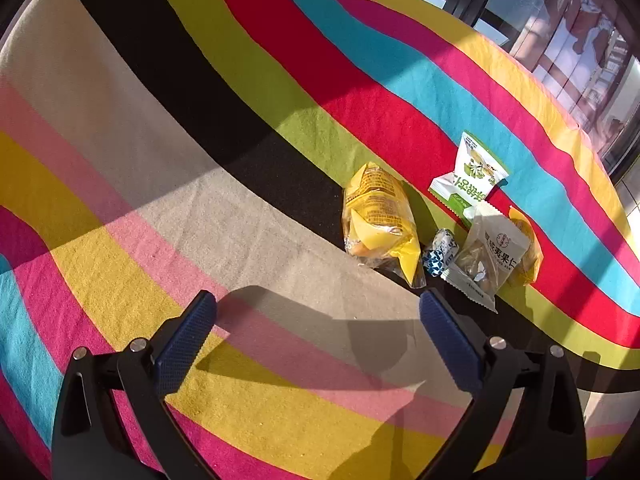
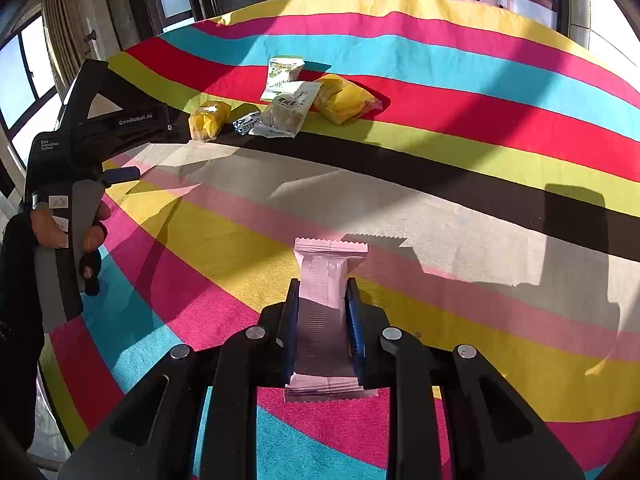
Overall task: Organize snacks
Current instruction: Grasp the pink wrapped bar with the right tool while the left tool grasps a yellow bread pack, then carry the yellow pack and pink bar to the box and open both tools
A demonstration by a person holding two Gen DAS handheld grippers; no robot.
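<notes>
With the right tool (image 2: 322, 304) clamped on the pale pink foil snack packet (image 2: 326, 276) above the striped cloth bench (image 2: 480, 152) and the left tool (image 1: 318, 312) wide open and empty, carry it level to the snack cluster (image 2: 280, 100) and set it beside them.

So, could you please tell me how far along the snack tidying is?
Five packets already sit grouped on the striped cloth, including a green-and-white packet and a yellow bag. The right hand-held gripper holds a pink packet, not yet added. The left hand-held gripper is open, holding nothing.
</notes>
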